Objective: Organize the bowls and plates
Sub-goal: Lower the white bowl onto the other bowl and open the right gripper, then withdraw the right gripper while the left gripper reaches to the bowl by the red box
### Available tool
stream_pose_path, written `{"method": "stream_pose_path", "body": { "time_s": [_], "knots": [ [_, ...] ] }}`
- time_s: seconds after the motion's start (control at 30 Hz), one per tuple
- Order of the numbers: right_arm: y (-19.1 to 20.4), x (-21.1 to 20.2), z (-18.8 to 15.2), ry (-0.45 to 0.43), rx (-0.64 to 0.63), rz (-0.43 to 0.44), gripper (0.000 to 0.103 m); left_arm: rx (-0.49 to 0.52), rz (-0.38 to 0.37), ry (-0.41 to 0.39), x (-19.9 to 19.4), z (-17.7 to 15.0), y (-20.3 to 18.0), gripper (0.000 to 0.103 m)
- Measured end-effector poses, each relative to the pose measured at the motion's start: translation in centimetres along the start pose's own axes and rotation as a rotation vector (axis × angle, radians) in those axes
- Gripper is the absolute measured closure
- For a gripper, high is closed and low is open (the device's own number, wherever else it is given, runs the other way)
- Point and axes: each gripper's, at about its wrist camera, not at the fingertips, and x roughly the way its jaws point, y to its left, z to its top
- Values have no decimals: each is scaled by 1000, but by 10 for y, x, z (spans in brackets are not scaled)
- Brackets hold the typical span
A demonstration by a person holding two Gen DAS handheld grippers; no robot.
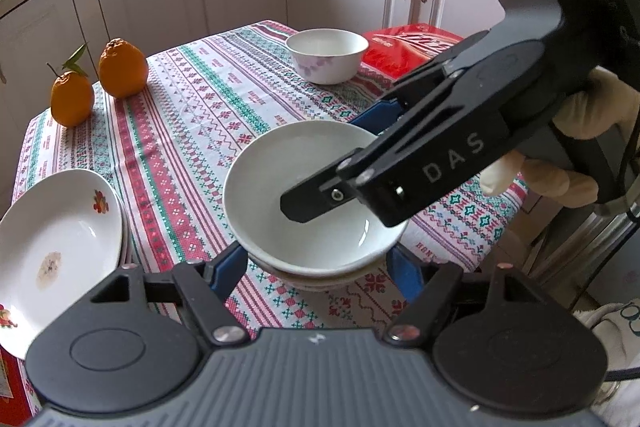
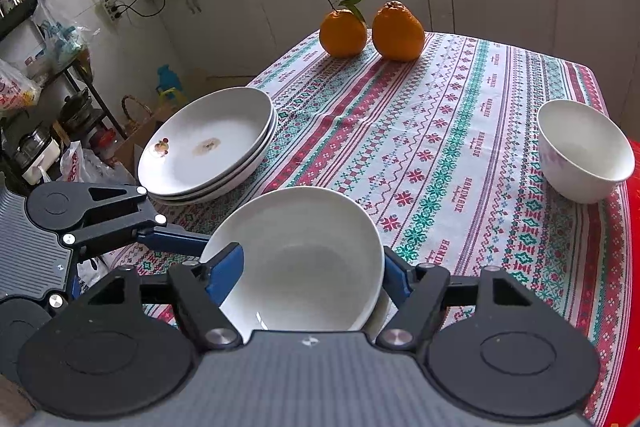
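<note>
Two bowls sit stacked between my hand-held grippers, and the top bowl [image 2: 296, 259] is what the next move turns on. My right hand-held gripper [image 2: 314, 277] has its blue fingers on either side of that bowl's near rim; from the left wrist view one black finger reaches down inside the bowl while the blue one lies outside the wall, so I judge it pinching the rim, though I cannot tell whether the grip is firm. My left hand-held gripper [image 1: 320, 267] faces the stack from the other side with its fingers spread wide, flanking the lower bowl [image 1: 316, 277] and gripping nothing. A bowl has no long axis, so direction matters more: the single flowered bowl [image 2: 586, 151] stands well apart, ahead and to the right of my right hand-held gripper, near the red box [image 1: 408, 47]. The plates [image 2: 212, 143] are stacked ahead and left, nearer my left side. The two oranges [image 2: 372, 27] sit at the worktop's [image 2: 440, 131] far edge. I judge the right hand nearer the flowered bowl.
</note>
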Motion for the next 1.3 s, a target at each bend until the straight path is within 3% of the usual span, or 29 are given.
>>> {"method": "stream_pose_path", "body": {
  "time_s": [0.17, 0.43, 0.7, 0.97, 1.1, 1.3],
  "knots": [
    [4, -2, -1, -15, -16, -3, 2, 9, 13, -4, 0, -1, 1, 18],
    [4, -15, -3, -56, -30, 7, 0, 48, 26, -21, -11, 2, -2, 15],
    [10, -29, -3, -83, -63, 101, 0, 81, 51, -35, -23, 6, 2, 15],
    [-3, -25, -5, -83, -7, 127, 0, 92, 82, -45, -29, 18, 16, 12],
    [-10, -42, -3, -120, -31, 77, 0, 132, 82, -53, -27, 32, 17, 12],
    [-47, -59, 0, -146, -18, -90, 0, 164, 70, -83, -8, 76, 25, 12]
  ]
}}
